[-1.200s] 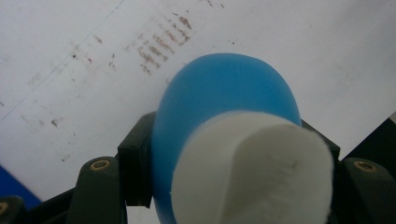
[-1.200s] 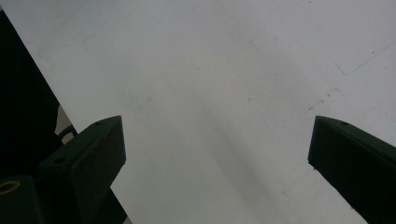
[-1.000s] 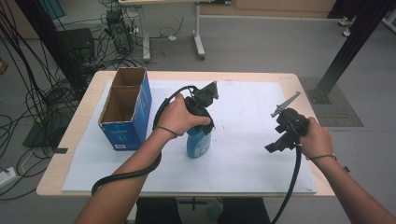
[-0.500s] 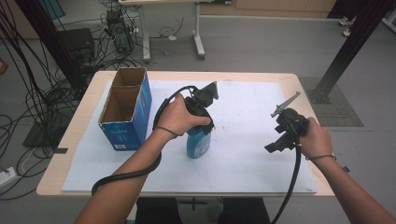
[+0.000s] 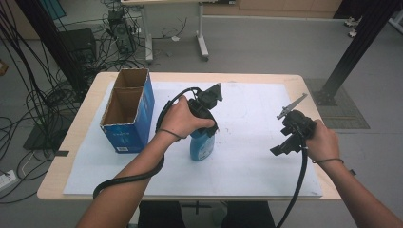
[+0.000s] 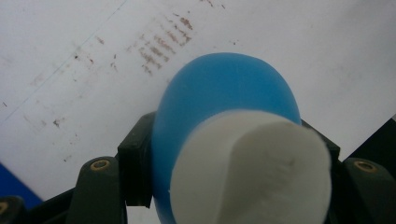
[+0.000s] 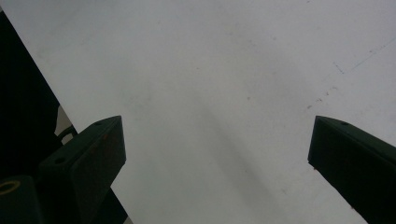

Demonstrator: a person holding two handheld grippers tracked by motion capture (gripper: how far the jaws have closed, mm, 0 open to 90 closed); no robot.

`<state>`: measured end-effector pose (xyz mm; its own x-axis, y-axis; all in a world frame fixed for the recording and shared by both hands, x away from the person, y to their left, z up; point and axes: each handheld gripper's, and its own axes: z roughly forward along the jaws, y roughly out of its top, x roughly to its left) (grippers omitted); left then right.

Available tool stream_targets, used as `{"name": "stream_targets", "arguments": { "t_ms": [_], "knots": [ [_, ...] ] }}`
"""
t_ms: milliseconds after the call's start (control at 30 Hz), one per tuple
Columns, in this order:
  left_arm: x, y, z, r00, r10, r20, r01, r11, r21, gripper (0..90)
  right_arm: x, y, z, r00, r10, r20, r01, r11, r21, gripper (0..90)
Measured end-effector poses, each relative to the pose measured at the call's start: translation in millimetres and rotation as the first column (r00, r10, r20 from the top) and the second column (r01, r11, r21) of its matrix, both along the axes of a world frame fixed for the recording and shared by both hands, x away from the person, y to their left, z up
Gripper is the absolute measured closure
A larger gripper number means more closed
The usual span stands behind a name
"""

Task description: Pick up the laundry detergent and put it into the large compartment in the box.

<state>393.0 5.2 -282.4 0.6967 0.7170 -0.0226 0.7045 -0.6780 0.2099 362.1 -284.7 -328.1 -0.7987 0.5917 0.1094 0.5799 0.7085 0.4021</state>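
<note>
A blue bottle (image 5: 201,145) with a white cap (image 6: 252,170) stands upright on the white sheet (image 5: 247,156) near the table's middle. My left gripper (image 5: 204,124) comes down on it from above and is shut on its upper part; in the left gripper view the black jaws press the blue body (image 6: 219,100) on both sides. My right gripper (image 5: 284,147) hovers over the sheet at the right, held in the person's hand. Its jaws stand wide open in the right gripper view, with only bare white sheet (image 7: 210,93) between them.
An open blue cardboard box (image 5: 127,111) with two compartments stands at the table's left, a hand's width from the bottle. Black cables trail from both grippers toward the front edge. A black post (image 5: 354,47) rises beyond the table's right corner.
</note>
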Motion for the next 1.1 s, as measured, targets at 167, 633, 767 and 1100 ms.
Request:
{"name": "stream_targets", "arguments": {
  "t_ms": [167,633,767,1100],
  "knots": [
    [0.1,0.1,0.0,1.0,0.001,0.0,-0.001,1.0,-0.002,36.9,0.2,1.5,-0.3,1.0,-0.002,-0.001,0.002,1.0,0.003,4.0],
    [0.4,0.3,0.1,1.0,0.004,-0.002,-0.004,1.0,-0.003,36.9,1.2,1.4,-2.1,1.0,0.003,-0.004,-0.003,1.0,0.003,4.0],
    [0.4,0.5,0.0,1.0,0.005,-0.001,-0.005,1.0,-0.004,36.8,1.1,1.6,-1.6,1.0,0.001,-0.005,-0.001,1.0,0.001,4.0],
    [0.2,0.0,0.0,1.0,0.004,-0.002,-0.004,1.0,-0.002,36.9,1.2,1.0,-0.4,1.0,-0.001,-0.003,0.001,1.0,0.005,4.0]
  ]
}}
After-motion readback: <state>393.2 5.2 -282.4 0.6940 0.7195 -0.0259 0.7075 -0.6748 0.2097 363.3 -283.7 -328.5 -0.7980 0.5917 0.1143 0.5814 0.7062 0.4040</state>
